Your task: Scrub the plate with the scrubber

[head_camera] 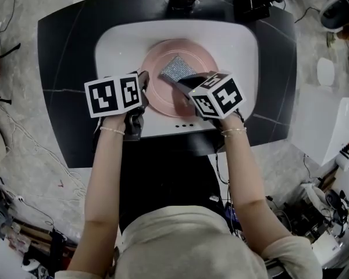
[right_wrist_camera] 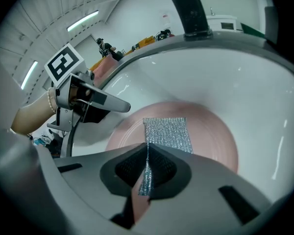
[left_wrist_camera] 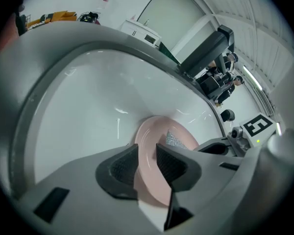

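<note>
Item count: one plate (head_camera: 158, 74), one scrubber (head_camera: 178, 68), two grippers. The plate is round and pale pink and lies in the white sink (head_camera: 113, 45). The scrubber is a silver mesh rectangle resting on the plate. Left gripper (left_wrist_camera: 146, 168): jaws apart, straddling the plate rim. Right gripper (right_wrist_camera: 147, 169): jaws clamped on the scrubber's edge.

The head camera is looking steeply down from above onto the white sink (head_camera: 116, 45) and pink plate (head_camera: 163, 77), while the two gripper cameras are peering in close along their jaws from opposite sides, sharing that plate and, seemingly, the dark faucet (right_wrist_camera: 186, 9) behind.
</note>
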